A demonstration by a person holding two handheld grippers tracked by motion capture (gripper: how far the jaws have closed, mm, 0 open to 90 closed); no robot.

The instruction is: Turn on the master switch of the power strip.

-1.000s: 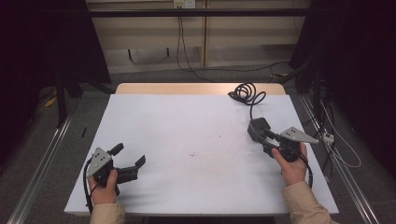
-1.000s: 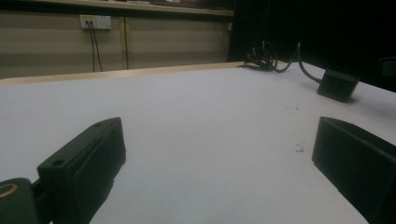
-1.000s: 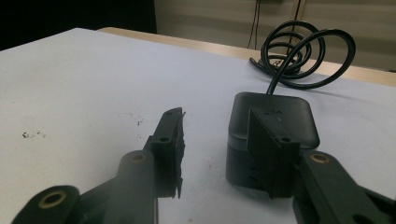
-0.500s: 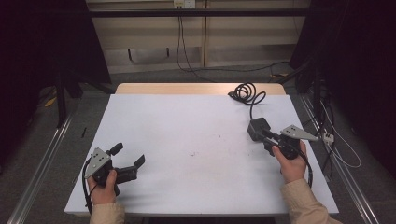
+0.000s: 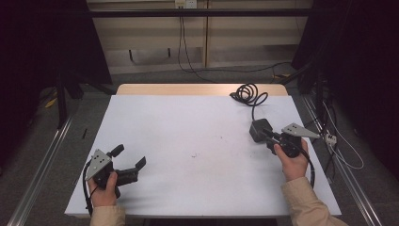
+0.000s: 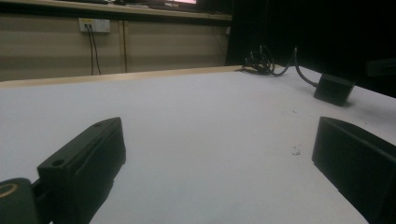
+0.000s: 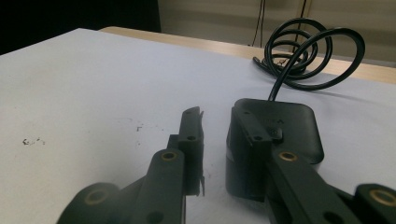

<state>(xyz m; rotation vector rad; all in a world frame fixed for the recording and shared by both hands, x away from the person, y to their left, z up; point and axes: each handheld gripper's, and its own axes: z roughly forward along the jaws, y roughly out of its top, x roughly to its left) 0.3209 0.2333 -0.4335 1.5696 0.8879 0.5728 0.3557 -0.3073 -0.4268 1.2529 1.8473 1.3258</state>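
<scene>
While the right gripper (image 7: 219,116) narrows at the far right of the white rectangular table (image 5: 188,122), its jaws have just been closing, yet only a thin strip of bare tabletop shows between them. They clamp nothing. The black, rounded-square plastic power adapter (image 7: 289,121) lies flat just beside that gap, and the right-hand jaw overlaps its near left corner in the right gripper view. Whether that jaw touches the casing cannot be told. The adapter's black coiled cable (image 7: 303,51) rests behind it, near the table's far wooden edge.

The left gripper (image 5: 129,156) sits released at the near left corner, jaws spread wide over bare table and well apart from the adapter.

Probable hazards:
- **Missed grasp.** If the jaws shut where they stand, they would likely meet on air or pinch only a corner.
- **Displacement.** A jaw riding against the casing could push the adapter sideways or tip it.
- **Cable drag.** If the adapter is lifted, the stiff coil may tug back, twist the block in a shallow grip and pull it loose.
</scene>
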